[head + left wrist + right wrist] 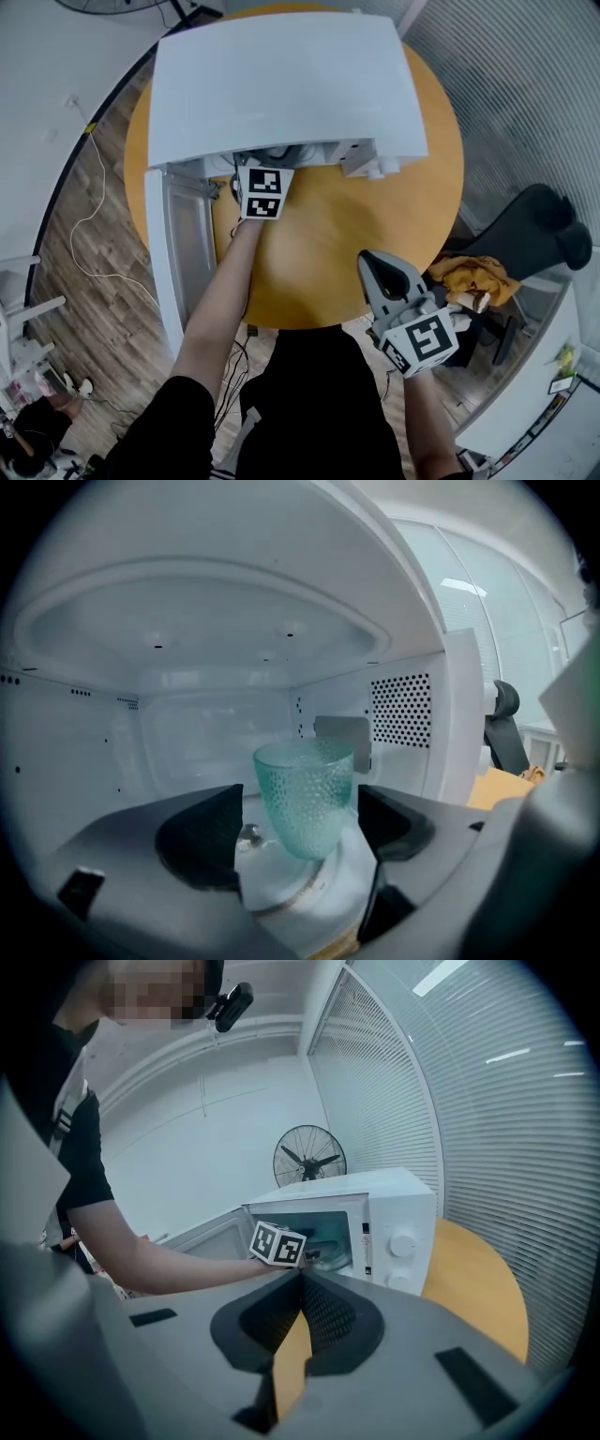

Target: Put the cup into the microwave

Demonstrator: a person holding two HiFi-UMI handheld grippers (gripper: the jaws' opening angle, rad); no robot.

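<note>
Left gripper view: the left gripper (300,808), jaws just clear of the cup (305,780), apparently releases it inside the microwave (403,714); the right gripper (300,1283), closed and empty, idles at the near edge of the table (319,244).

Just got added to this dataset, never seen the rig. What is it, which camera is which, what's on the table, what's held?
There is no robot: a person holds a two-jaw gripper in each hand. One picture comes from a head camera looking down. The other two cameras ride on the grippers and look along their jaws. A white microwave, its door open, sits on a round wooden table. The left gripper reaches inside. A green dimpled cup stands between its jaws, with gaps on both sides, so it is not gripped. The right gripper is shut and empty, near the person's body.
</note>
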